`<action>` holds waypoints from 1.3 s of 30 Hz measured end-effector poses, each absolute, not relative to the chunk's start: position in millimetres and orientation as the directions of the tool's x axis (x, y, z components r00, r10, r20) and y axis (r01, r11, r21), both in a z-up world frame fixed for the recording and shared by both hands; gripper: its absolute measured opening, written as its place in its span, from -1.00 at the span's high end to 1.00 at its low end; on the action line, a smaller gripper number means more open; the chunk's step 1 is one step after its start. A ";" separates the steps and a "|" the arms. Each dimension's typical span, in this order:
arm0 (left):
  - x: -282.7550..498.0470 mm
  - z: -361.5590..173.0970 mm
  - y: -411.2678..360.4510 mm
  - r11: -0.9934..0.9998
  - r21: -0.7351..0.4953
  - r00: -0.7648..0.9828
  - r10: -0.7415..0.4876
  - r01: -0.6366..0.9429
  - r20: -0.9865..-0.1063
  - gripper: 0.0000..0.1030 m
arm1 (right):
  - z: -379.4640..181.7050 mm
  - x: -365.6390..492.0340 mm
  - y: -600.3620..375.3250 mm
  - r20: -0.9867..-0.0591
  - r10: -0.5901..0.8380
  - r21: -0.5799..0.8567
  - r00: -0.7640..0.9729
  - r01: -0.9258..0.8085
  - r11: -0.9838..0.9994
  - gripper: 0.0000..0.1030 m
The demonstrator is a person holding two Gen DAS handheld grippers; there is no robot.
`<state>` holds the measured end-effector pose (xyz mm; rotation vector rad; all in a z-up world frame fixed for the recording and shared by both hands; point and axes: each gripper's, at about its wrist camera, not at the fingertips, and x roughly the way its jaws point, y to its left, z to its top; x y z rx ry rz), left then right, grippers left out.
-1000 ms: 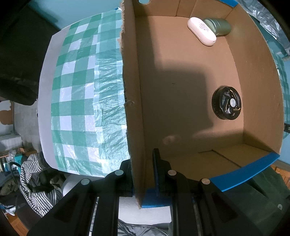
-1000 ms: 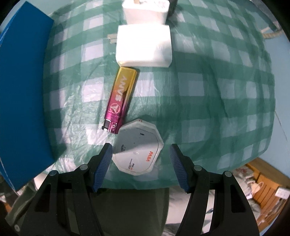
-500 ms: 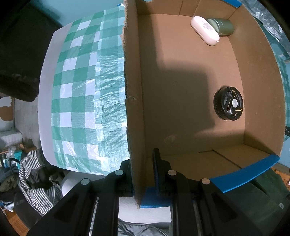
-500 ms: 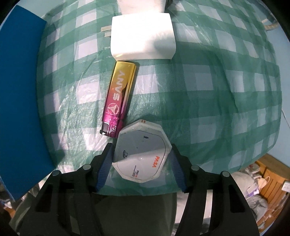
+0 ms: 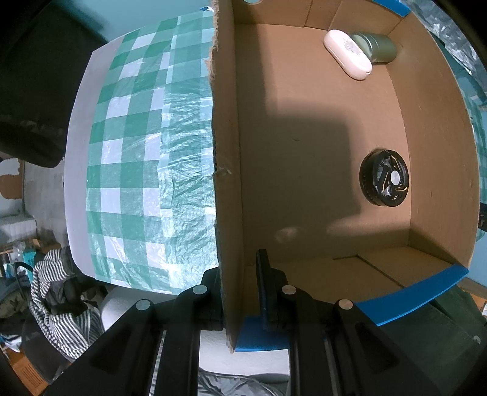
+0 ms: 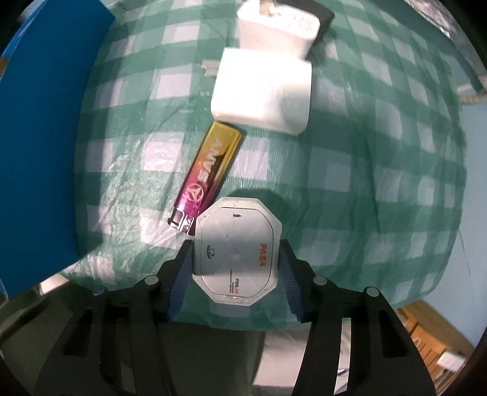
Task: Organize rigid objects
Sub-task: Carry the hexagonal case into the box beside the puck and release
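My left gripper (image 5: 240,274) is shut on the left wall of an open cardboard box (image 5: 226,152), one finger on each side. Inside the box lie a black round fan (image 5: 384,178), a white oval case (image 5: 347,54) and a green tin (image 5: 377,47). In the right wrist view, a white octagonal box (image 6: 234,262) lies on the green checked cloth between the fingers of my right gripper (image 6: 236,242). Its jaws are closing and the blue pads meet the box's two sides. A pink-and-gold lighter (image 6: 208,170) touches the octagonal box at its upper left.
Beyond the lighter sit a white charger block (image 6: 261,94) and a second white plug (image 6: 277,27) on something black. A blue box face (image 6: 39,137) rises along the left. The cloth's edge runs just behind my right fingers; striped clothing (image 5: 57,292) lies below the table.
My right jaws have narrowed from well apart to the sides of the octagonal box, and the gripper has rolled square with it. The left gripper and the cardboard box have not moved.
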<state>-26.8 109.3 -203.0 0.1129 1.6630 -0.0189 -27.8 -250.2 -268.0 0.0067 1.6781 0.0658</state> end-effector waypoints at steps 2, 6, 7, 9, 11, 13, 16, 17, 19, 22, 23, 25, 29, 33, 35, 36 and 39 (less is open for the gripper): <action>-26.8 -203.2 109.4 0.995 0.055 -0.091 0.063 0.086 -0.994 0.71 | -261.4 -25.3 -244.8 -0.994 0.038 0.044 -0.099 -0.058 0.997 -0.03; -26.6 -203.5 109.9 0.995 0.055 -0.091 0.063 0.086 -0.994 0.71 | -245.2 -14.3 -236.5 -0.996 0.044 0.051 -0.081 -0.092 0.994 -0.03; -26.4 -203.8 110.2 0.995 0.055 -0.092 0.062 0.086 -0.994 0.71 | -245.5 -12.2 -235.0 -0.996 0.033 0.041 -0.085 -0.099 0.994 -0.03; -26.9 -203.8 110.4 0.995 0.054 -0.093 0.062 0.086 -0.994 0.71 | -249.9 -7.5 -233.9 -0.995 0.025 0.034 -0.092 -0.099 0.995 -0.03; -26.9 -203.5 110.6 0.995 0.054 -0.091 0.062 0.087 -0.994 0.71 | -256.1 -5.6 -234.2 -0.994 0.036 0.045 -0.099 -0.087 0.995 -0.03; -27.4 -203.2 110.9 0.995 0.054 -0.090 0.062 0.086 -0.994 0.71 | -258.3 -4.5 -234.1 -0.994 0.034 0.043 -0.103 -0.088 0.995 -0.03; -27.6 -203.4 110.7 0.995 0.055 -0.090 0.063 0.086 -0.994 0.71 | -251.5 -4.8 -237.8 -0.995 0.043 0.051 -0.090 -0.088 0.995 -0.03; -27.8 -203.7 110.5 0.995 0.055 -0.091 0.063 0.088 -0.994 0.71 | -242.7 -6.4 -239.6 -0.996 0.048 0.055 -0.081 -0.093 0.994 -0.03; -27.8 -204.0 108.6 0.994 0.057 -0.092 0.065 0.091 -0.994 0.71 | -233.9 -5.3 -239.4 -0.996 0.053 0.059 -0.067 -0.102 0.993 -0.03; -28.2 -204.7 107.8 0.994 0.058 -0.095 0.066 0.090 -0.993 0.71 | -206.8 -3.9 -236.8 -0.997 0.067 0.072 -0.041 -0.120 0.990 -0.03; -27.8 -204.8 107.6 0.994 0.058 -0.096 0.067 0.089 -0.993 0.71 | -203.1 -2.3 -235.4 -0.997 0.072 0.076 -0.035 -0.122 0.990 -0.03; -28.1 -205.0 107.4 0.994 0.058 -0.096 0.067 0.089 -0.993 0.71 | -191.3 3.2 -229.8 -0.996 0.085 0.086 -0.016 -0.138 0.987 -0.03; -28.3 -205.8 107.5 0.995 0.059 -0.097 0.067 0.085 -0.993 0.71 | -172.9 16.0 -220.3 -0.994 0.106 0.102 0.015 -0.173 0.980 -0.03; -29.0 -205.9 109.1 0.995 0.058 -0.097 0.066 0.080 -0.993 0.71 | -156.0 26.2 -210.0 -0.991 0.130 0.118 0.041 -0.217 0.969 -0.03; -29.2 -205.7 109.9 0.995 0.059 -0.097 0.066 0.080 -0.993 0.71 | -151.7 27.8 -205.9 -0.989 0.138 0.122 0.054 -0.239 0.963 -0.03; -29.4 -205.6 109.9 0.995 0.058 -0.096 0.066 0.080 -0.993 0.71 | -147.6 29.9 -202.7 -0.988 0.141 0.123 0.056 -0.248 0.961 -0.03; -29.1 -205.5 110.2 0.995 0.058 -0.096 0.066 0.082 -0.993 0.71 | -144.0 36.7 -189.0 -0.986 0.149 0.124 0.071 -0.281 0.952 -0.03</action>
